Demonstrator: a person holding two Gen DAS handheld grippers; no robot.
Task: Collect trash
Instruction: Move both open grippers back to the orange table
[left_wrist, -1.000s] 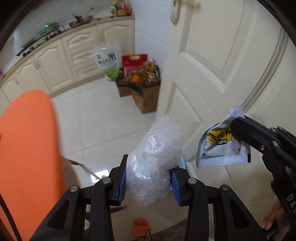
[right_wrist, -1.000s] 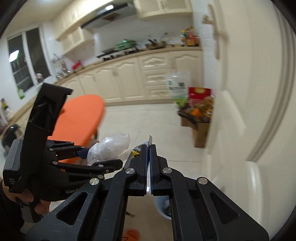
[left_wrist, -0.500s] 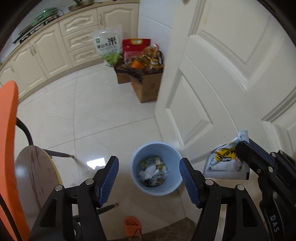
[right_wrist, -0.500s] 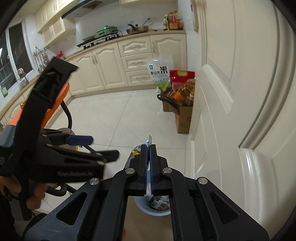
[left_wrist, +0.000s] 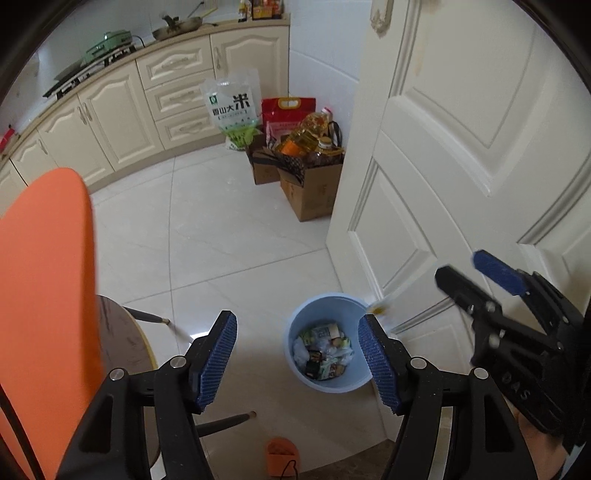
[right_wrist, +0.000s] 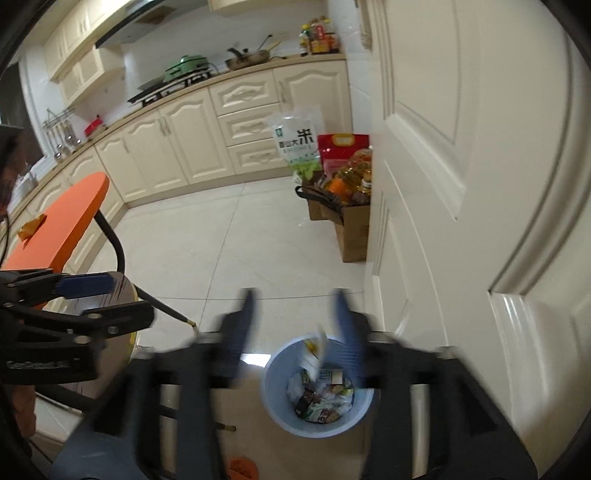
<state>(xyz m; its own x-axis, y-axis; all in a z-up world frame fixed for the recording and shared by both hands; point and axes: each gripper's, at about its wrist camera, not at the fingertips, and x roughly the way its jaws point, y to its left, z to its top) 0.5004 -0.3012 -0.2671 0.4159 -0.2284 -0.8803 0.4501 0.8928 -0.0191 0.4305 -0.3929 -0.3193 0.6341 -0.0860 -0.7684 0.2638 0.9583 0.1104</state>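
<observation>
On the pale tiled floor (left_wrist: 221, 236), just beside the white panelled door (left_wrist: 461, 155), stands a light blue waste bin (left_wrist: 295, 354) holding a heap of crumpled wrappers and packets (left_wrist: 321, 354). Above it the left gripper (left_wrist: 297, 363) hangs with its blue-padded fingers (left_wrist: 218, 358) spread wide and nothing between them. The right gripper (right_wrist: 295, 325) is likewise spread wide over the bin and holds nothing; its fingers (right_wrist: 243, 325) are blurred. A white snack packet (right_wrist: 314, 350) with a yellow patch sits at the bin's far rim, partly inside the opening; whether it touches the trash below cannot be told. In the left wrist view only a blurred yellow-white sliver of it shows at the rim nearest the door. An orange chair back (left_wrist: 44, 295) and a round brown seat (left_wrist: 122, 339) stand to the left of the bin. Further along the door, cardboard boxes (left_wrist: 314, 184) full of oil bottles sit near a green-and-white rice bag (left_wrist: 232, 110) leaning against cream kitchen cabinets (left_wrist: 122, 107).
</observation>
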